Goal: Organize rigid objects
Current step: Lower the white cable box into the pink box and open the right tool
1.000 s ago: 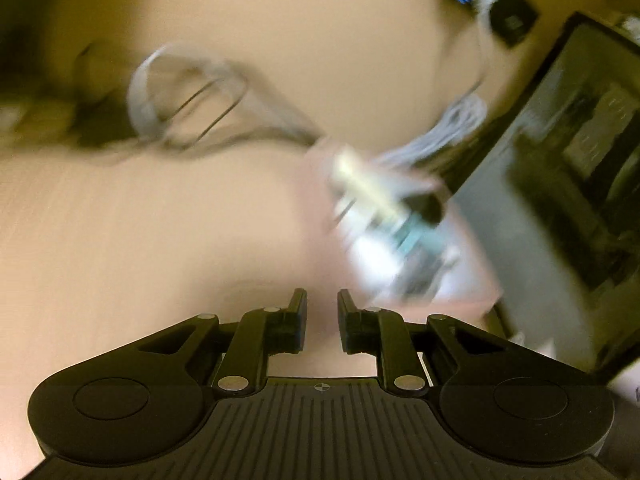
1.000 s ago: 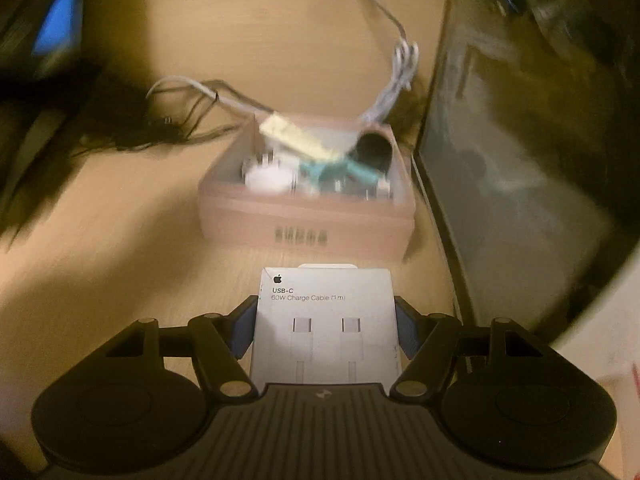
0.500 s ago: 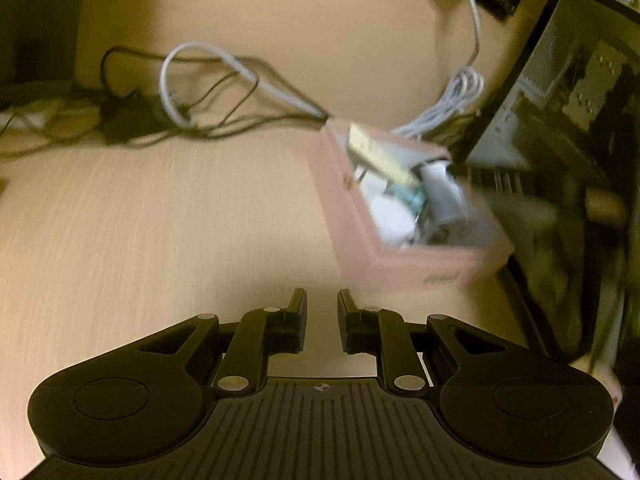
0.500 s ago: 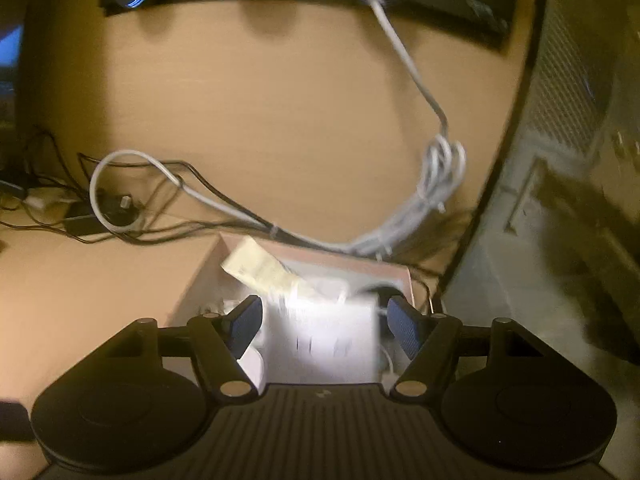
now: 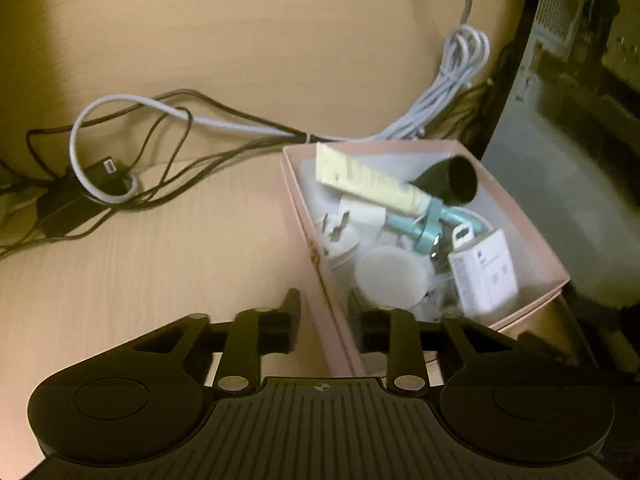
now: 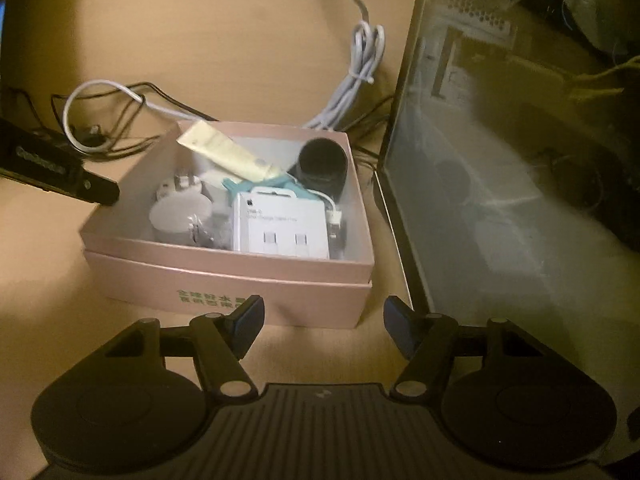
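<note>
A pink box (image 6: pixel 224 280) stands on the wooden desk and also shows in the left wrist view (image 5: pixel 532 240). In it lie a white USB-C cable carton (image 6: pixel 282 228), seen too from the left (image 5: pixel 482 272), a yellow tube (image 6: pixel 224 152), a black cylinder (image 6: pixel 322 162), a white plug adapter (image 6: pixel 180 208) and a teal clip (image 5: pixel 428 228). My right gripper (image 6: pixel 324 328) is open and empty, just in front of the box. My left gripper (image 5: pixel 324 322) straddles the box's left wall, jaws narrowly apart; its finger (image 6: pixel 60 168) shows in the right view.
A glass-sided computer case (image 6: pixel 500 160) stands right of the box. A coiled white cable (image 6: pixel 360 72) and tangled black cables with an adapter (image 5: pixel 80 196) lie behind and to the left on the desk (image 5: pixel 160 272).
My right gripper opened, let the cable carton drop into the box and pulled back. My left gripper moved right to the box's left wall and opened slightly.
</note>
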